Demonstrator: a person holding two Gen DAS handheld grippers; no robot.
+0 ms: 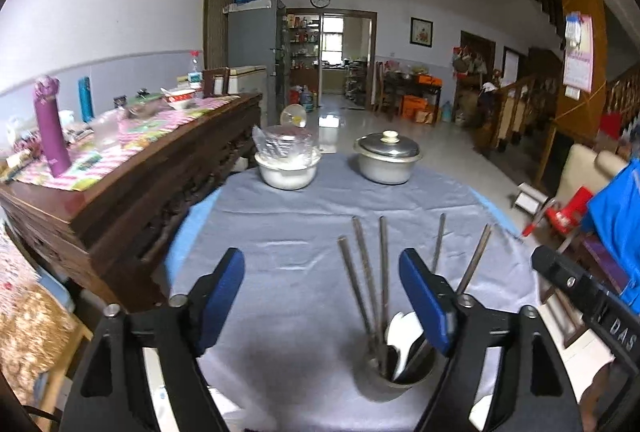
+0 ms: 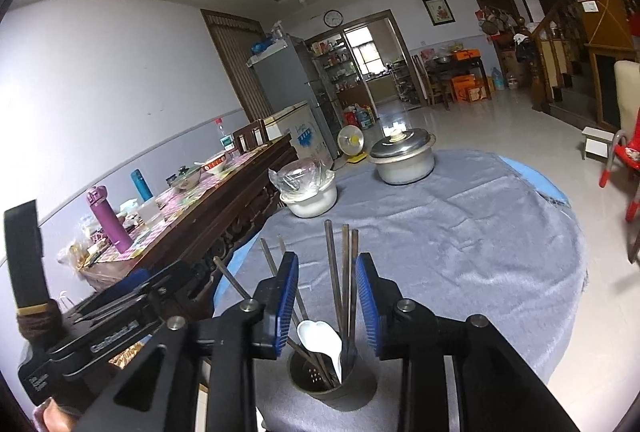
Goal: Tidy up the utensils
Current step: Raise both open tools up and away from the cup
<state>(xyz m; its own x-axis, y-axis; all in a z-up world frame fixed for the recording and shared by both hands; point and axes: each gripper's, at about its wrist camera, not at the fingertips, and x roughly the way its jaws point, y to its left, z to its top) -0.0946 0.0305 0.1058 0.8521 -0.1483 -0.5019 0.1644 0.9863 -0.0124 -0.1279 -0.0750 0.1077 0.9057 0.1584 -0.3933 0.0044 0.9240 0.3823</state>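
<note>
Chopsticks point(image 2: 343, 272), long, dark and metal, are standing beside a white ceramic spoon point(image 2: 322, 342) in a round dark metal utensil cup point(image 2: 332, 378), which is sitting at the near edge of the round table point(image 2: 460, 232) under its grey cloth. Both claws are hanging released around the cup, touching nothing: the left claw point(image 1: 322, 302) spread wide, the right claw point(image 2: 328, 302) narrower, straddling three chopsticks. Farther off, a lidded steel pot point(image 2: 402, 158) and a white bowl point(image 2: 310, 198) are resting.

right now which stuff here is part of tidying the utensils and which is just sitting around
Part of the job:
- utensil holder
- chopsticks
- white spoon

Just sitting around:
- lidded metal pot
- plastic-covered bowl
- purple flask
- blue flask
</note>
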